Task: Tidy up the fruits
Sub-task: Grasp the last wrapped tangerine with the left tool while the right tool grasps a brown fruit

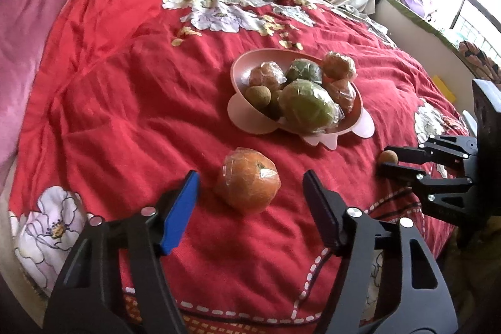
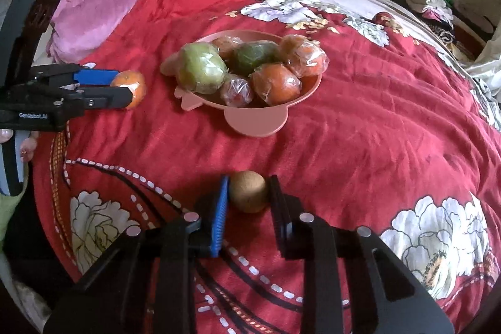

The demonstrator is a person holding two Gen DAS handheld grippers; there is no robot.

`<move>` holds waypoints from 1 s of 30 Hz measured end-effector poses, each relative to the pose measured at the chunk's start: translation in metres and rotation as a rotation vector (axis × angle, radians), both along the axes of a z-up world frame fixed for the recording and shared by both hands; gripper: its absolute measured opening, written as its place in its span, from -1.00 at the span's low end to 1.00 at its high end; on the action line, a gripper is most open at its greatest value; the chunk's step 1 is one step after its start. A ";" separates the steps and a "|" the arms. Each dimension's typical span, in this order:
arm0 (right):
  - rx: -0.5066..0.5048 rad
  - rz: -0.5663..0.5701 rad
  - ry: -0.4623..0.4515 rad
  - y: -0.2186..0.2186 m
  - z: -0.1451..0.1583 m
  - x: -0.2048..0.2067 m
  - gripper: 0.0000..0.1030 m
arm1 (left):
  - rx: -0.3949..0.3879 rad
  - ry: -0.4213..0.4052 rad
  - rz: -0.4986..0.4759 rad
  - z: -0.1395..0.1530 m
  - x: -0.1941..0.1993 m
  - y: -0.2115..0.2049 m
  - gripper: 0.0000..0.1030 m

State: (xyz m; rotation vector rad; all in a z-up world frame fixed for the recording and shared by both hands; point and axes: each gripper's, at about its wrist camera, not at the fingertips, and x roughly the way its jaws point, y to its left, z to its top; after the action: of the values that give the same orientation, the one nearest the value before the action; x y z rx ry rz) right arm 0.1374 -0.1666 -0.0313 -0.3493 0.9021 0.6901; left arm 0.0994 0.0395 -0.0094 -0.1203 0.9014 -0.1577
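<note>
Left wrist view: left gripper (image 1: pixel 250 193) fingers apart, w/ a plastic-wrapped round orange (image 1: pixel 250 180) lying on the red floral quilt (image 1: pixel 125 115) btwn them, nearer the blue left finger (image 1: pixel 181 212) but not touching either pad. Beyond it, farther up the bed, a pink plastic bowl (image 1: pixel 242 74) full of wrapped green and orange fruits. At right, the right gripper (image 1: pixel 386 163) w/ a small round brown fruit (image 1: pixel 388 158) at its tips.

Right wrist view: right gripper (image 2: pixel 247 193) fingers clamped on the small round brown fruit (image 2: pixel 247 191), both pads pressing its sides, fruit low against the quilt (image 2: pixel 375 130). Pink bowl (image 2: pixel 256 122) lies far centre. At far left, left gripper (image 2: pixel 120 85) straddles the wrapped orange (image 2: pixel 131 82); contact unclear here.
</note>
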 end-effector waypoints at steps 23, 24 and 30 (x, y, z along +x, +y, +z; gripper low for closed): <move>0.134 0.018 0.008 -0.006 0.025 0.001 -0.53 | -0.077 -0.015 -0.024 0.005 0.005 0.008 -0.31; 0.136 0.017 0.006 -0.006 0.026 0.001 -0.53 | -0.083 -0.018 -0.025 0.007 0.006 0.008 -0.31; 0.163 0.026 -0.010 -0.004 0.038 0.006 -0.53 | -0.093 -0.038 -0.018 0.020 0.013 0.011 -0.31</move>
State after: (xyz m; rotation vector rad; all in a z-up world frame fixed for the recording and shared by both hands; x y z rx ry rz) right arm 0.1430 -0.1705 0.0069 -0.2191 0.8268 0.7795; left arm 0.1126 0.0502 0.0105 -0.1949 0.8573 -0.2181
